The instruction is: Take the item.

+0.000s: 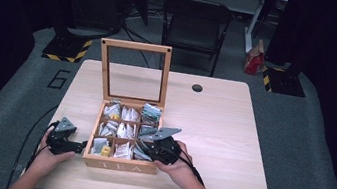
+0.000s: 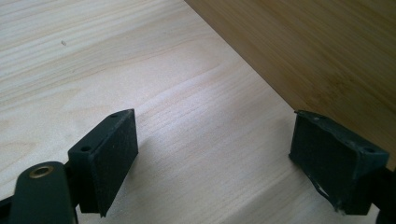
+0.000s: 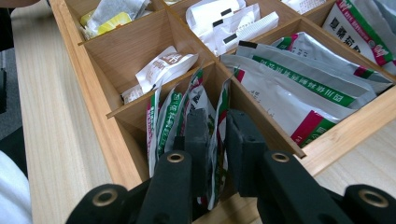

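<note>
While the left hand-held gripper (image 2: 215, 158) rests on the surface (image 2: 116, 60) with jaws spread beside the tea box (image 1: 119, 164), the right hand-held gripper (image 3: 217, 140) reaches into the box's near right compartment, its jaws pinching a green-and-white tea sachet (image 3: 218, 126) that stands upright among others there.

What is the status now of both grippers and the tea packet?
Left gripper open, empty, beside tea box. Right gripper pinching a tea packet in the corner compartment. Neighbouring packets crowd it.
</note>
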A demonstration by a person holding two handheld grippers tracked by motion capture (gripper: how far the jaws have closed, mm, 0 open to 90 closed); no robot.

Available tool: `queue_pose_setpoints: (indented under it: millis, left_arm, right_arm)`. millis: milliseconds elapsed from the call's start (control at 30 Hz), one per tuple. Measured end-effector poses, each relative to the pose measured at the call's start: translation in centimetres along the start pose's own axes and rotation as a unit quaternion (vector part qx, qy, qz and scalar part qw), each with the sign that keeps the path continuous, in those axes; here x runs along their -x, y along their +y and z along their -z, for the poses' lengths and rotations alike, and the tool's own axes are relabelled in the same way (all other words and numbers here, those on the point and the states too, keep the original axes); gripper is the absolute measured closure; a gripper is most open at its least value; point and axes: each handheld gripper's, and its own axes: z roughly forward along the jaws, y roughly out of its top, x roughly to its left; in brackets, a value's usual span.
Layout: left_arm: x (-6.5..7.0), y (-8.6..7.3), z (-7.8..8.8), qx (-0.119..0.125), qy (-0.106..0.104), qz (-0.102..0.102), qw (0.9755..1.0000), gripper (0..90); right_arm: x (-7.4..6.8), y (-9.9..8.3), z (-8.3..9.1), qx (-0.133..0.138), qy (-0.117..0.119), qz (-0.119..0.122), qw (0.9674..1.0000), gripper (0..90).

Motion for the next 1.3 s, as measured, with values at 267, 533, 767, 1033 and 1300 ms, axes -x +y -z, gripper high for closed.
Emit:
queue_pose_setpoints:
  millis: [267, 533, 767, 1033, 1300]
  left_arm:
    - [0.0, 0.0, 0.0, 0.0, 0.0, 0.0, 1.0, 14.7]
    - [0.0, 0.0, 0.0, 0.0, 0.0, 0.0, 1.0, 14.7]
    - [0.0, 0.0, 0.0, 0.0, -0.001, 0.0, 1.0, 14.7]
    - [0.0, 0.0, 0.01, 0.0, -0.001, 0.0, 1.0, 14.7]
    - [0.0, -0.01, 0.01, 0.0, -0.001, -0.001, 1.0, 14.7]
  right_arm:
    - [0.02, 0.0, -0.41, -0.001, 0.0, -0.001, 1.0, 79.9]
    - [0.02, 0.07, -0.69, -0.006, 0.001, 0.0, 1.0, 83.7]
    - [0.01, 0.11, -0.71, -0.005, -0.002, 0.005, 1.0, 88.3]
    - [-0.23, 0.15, -0.72, -0.003, -0.002, 0.005, 1.0, 89.9]
    - [-0.14, 0.17, -0.6, -0.002, 0.0, 0.008, 1.0, 90.0]
